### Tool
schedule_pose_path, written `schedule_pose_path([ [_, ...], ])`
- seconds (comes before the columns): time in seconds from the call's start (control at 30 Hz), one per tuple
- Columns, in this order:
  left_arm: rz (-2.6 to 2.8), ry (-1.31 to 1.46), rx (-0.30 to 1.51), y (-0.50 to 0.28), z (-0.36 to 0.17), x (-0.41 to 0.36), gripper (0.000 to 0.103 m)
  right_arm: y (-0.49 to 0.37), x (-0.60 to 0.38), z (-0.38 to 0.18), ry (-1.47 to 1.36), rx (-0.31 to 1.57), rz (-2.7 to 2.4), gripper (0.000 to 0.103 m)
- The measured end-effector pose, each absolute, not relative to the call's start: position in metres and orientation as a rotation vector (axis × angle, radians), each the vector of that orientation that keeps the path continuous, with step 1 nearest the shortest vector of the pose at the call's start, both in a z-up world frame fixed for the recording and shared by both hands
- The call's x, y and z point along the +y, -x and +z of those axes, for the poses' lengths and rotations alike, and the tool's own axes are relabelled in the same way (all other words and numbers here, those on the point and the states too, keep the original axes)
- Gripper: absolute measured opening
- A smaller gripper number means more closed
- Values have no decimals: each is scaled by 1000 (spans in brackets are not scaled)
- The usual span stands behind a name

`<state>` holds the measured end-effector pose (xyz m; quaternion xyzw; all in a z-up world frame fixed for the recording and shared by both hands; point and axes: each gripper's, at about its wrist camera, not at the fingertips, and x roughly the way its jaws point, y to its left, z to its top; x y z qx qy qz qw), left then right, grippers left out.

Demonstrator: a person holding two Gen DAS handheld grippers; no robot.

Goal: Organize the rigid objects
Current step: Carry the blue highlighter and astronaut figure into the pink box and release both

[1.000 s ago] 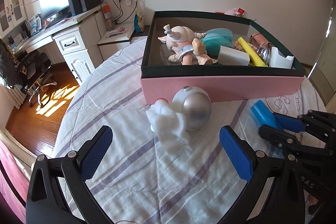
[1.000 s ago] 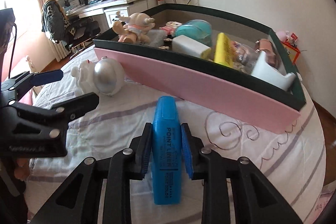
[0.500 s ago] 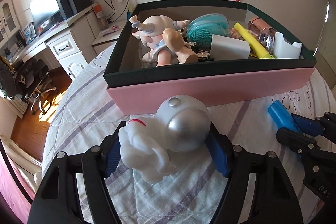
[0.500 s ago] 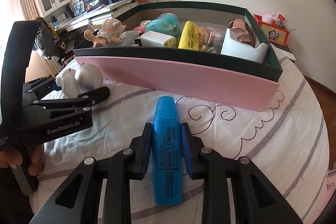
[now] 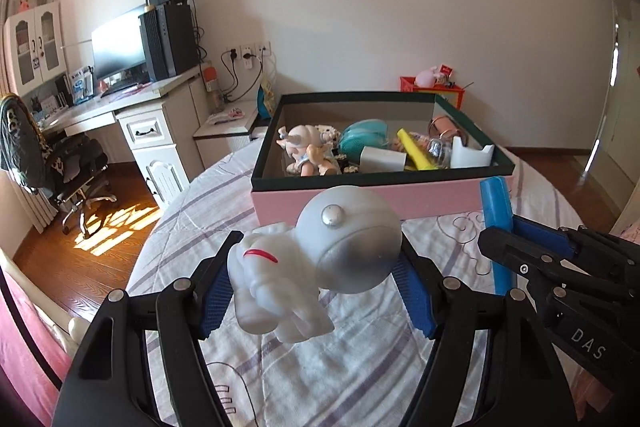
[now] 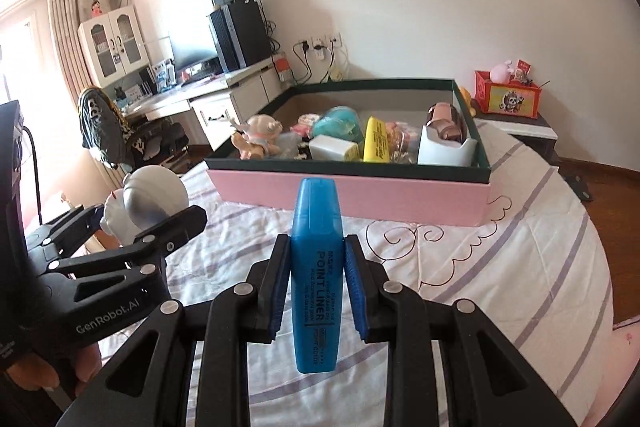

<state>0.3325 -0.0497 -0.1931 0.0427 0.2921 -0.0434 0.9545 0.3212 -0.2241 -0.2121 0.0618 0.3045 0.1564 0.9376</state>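
Blue plastic, translucent at the cap, makes up the highlighter [image 6: 316, 279] clamped between the pads of the right tongs [image 6: 316, 281]. Its long axis runs along the fingers, cap end pointing toward the pink box [image 6: 360, 193] with the dark green rim, and black "POINT LINER" lettering runs down its barrel. It hangs above the striped bedspread [image 6: 500, 267], just short of the box's front wall.

The left tongs [image 5: 316, 285] grip a white astronaut figure [image 5: 316, 263] whose big silvery-grey helmet leans toward the box, the body with its red stripe angled down and away from it; the toy is clear of the bedspread, in front of the box.

The left wrist view shows a round stud on the helmet, and only the highlighter's narrow edge. The right wrist view alone gives the lettering, and a person's fingers [image 6: 36, 379] under the left tongs.
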Motion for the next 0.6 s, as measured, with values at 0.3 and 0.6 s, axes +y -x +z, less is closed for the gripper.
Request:
schedule_pose_path([
  [0.3, -52, -73, 418, -260, -141, -45, 73, -252, -212, -157, -96, 433, 289, 27],
  [0.6, -41, -81, 303, -204, -105, -40, 73, -197, -195, -111, -13, 308, 273, 28],
])
